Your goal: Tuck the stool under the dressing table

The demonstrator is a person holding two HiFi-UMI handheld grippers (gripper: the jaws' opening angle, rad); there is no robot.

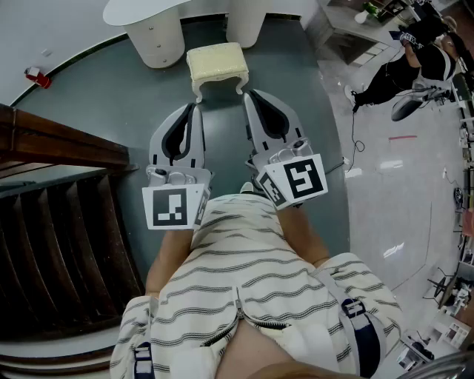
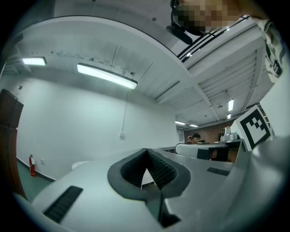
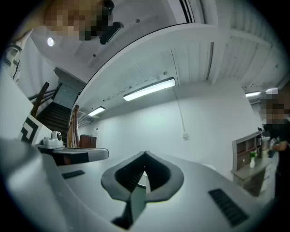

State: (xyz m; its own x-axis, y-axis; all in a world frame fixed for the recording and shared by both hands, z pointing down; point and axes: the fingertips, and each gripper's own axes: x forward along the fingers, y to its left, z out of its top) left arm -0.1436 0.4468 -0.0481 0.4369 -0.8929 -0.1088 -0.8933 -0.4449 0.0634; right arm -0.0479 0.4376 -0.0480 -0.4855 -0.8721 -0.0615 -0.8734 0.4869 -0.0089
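Stool (image 1: 217, 65) sits just ahead of our left gripper (image 1: 195, 109) and right gripper (image 1: 249, 95), both jaws fully together, empty, dressing table (image 1: 141, 10) beyond.

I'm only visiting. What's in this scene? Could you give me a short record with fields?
Stool: cream, upright on the grey-green floor
Dressing table: white, just beyond the stool
Left gripper: shut, nothing between its jaws, pointing toward the stool
Right gripper: shut, nothing between its jaws, pointing toward the stool
Nearby: dark wooden staircase at the left
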